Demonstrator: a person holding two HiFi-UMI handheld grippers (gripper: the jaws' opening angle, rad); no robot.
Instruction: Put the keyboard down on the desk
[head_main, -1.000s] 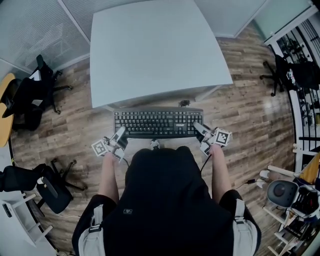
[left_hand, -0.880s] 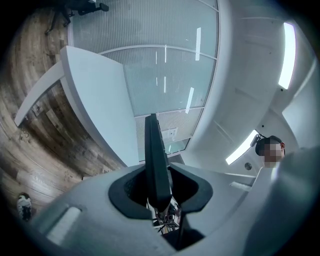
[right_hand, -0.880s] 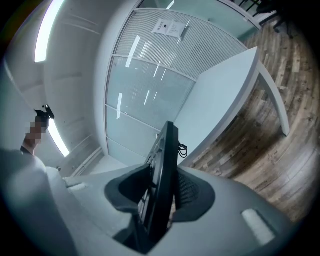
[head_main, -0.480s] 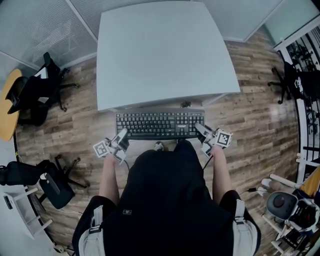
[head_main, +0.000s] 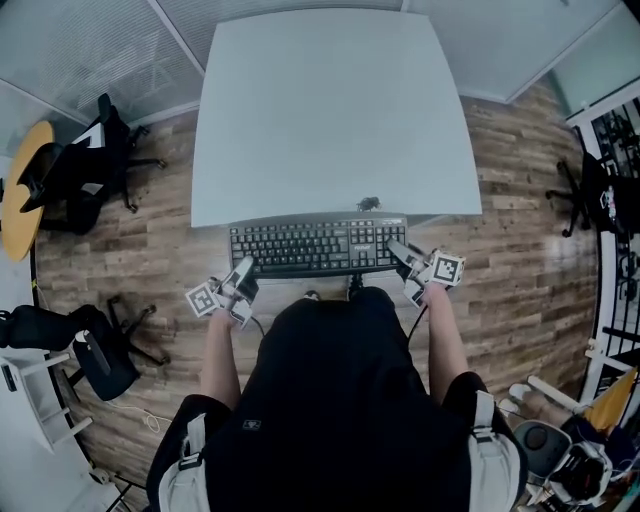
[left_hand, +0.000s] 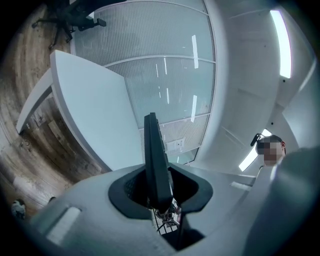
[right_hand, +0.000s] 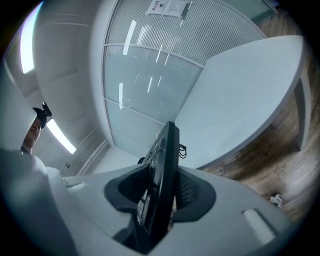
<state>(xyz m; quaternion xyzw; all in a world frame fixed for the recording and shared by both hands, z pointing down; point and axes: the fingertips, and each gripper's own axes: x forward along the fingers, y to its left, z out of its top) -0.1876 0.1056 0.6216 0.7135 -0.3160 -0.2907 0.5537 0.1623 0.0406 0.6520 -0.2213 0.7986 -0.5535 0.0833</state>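
Observation:
A black keyboard (head_main: 315, 247) hangs level in front of me, its far edge at the front edge of the white desk (head_main: 330, 110). My left gripper (head_main: 243, 272) is shut on the keyboard's left near corner, my right gripper (head_main: 398, 252) on its right end. In the left gripper view the keyboard (left_hand: 156, 160) stands edge-on, pinched between the jaws of the left gripper (left_hand: 159, 192), with the desk (left_hand: 95, 115) beyond. The right gripper view shows the keyboard (right_hand: 165, 170) the same way in the right gripper (right_hand: 159, 200). A dark cable bundle (head_main: 368, 203) lies at the desk's front edge.
Black office chairs stand on the wood floor at the left (head_main: 85, 160), lower left (head_main: 90, 350) and far right (head_main: 595, 190). A round yellow table (head_main: 18, 190) is at the left edge. Glass partitions (head_main: 90, 50) run behind the desk.
The keyboard and both grippers have moved toward the desk. The gap of floor between the keyboard and the desk's front edge has closed. Both grips are unchanged.

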